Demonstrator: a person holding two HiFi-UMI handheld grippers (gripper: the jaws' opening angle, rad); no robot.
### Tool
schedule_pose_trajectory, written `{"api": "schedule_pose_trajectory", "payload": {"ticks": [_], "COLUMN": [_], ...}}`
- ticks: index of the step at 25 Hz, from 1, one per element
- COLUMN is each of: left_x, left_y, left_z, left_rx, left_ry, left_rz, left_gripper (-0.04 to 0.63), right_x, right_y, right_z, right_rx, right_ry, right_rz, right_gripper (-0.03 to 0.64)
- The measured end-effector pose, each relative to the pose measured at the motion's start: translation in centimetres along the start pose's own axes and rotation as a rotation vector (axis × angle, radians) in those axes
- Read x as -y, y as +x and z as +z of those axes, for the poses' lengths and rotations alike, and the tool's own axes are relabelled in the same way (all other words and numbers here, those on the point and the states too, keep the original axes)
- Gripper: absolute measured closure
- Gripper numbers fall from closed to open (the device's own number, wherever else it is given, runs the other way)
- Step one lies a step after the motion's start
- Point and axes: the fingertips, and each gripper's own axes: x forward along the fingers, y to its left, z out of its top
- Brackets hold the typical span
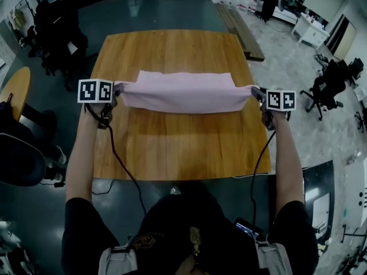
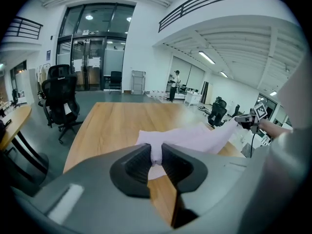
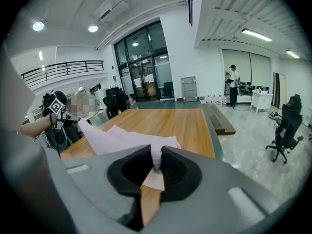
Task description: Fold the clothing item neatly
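Note:
A pale pink garment (image 1: 186, 91) hangs stretched between my two grippers above the wooden table (image 1: 172, 148), its far part still lying on the tabletop. My left gripper (image 1: 116, 89) is shut on the garment's left end; in the left gripper view the pink cloth (image 2: 195, 138) is pinched between the jaws at my left gripper (image 2: 156, 161). My right gripper (image 1: 256, 91) is shut on the right end; in the right gripper view the pink cloth (image 3: 126, 140) runs into the jaws at my right gripper (image 3: 157, 161).
Black office chairs (image 1: 54, 36) stand left of the table, another chair (image 1: 330, 85) at the right. A round wooden table (image 1: 14, 90) sits at the far left. Cables (image 1: 120, 165) trail from both grippers over the table's near edge. A low wooden bench (image 1: 243, 30) lies beyond the table's right corner.

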Motion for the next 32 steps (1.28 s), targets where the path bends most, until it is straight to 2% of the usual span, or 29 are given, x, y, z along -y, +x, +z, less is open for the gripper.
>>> {"api": "schedule_pose_trajectory", "payload": {"ticks": [5, 9, 16, 20, 25, 29, 30, 32], "left_x": [-2.4, -4.8, -8.2, -9.8, -10.6, -10.9, -11.1, -11.4], "left_y": [5.4, 10.9, 19.8, 22.9, 25.4, 25.5, 25.2, 24.0], "left_z": [3.4, 4.4, 2.4, -0.2, -2.0, -2.0, -1.7, -0.8], "left_rx": [-0.064, -0.134, -0.290, -0.339, -0.343, -0.270, -0.246, -0.200], "left_ry": [0.004, -0.004, 0.000, -0.036, -0.073, -0.111, -0.113, -0.098], "left_rz": [0.047, 0.083, 0.150, 0.169, 0.163, 0.167, 0.184, 0.218], "left_gripper": [0.531, 0.531, 0.529, 0.528, 0.523, 0.496, 0.459, 0.402], "right_x": [2.9, 5.1, 8.6, 9.6, 10.6, 11.0, 11.2, 11.6], "right_y": [5.6, 11.2, 20.3, 24.1, 27.4, 28.4, 28.4, 27.7], "right_z": [3.8, 4.9, 3.4, 1.8, 0.5, -0.4, -0.5, 0.2], "right_rx": [-0.024, -0.084, -0.209, -0.247, -0.283, -0.248, -0.236, -0.210], "right_ry": [-0.011, -0.025, -0.026, -0.032, -0.085, -0.117, -0.134, -0.158], "right_rz": [0.012, 0.025, 0.028, 0.035, 0.020, -0.049, -0.076, -0.113], "right_gripper": [0.581, 0.581, 0.581, 0.578, 0.568, 0.550, 0.530, 0.431]}}
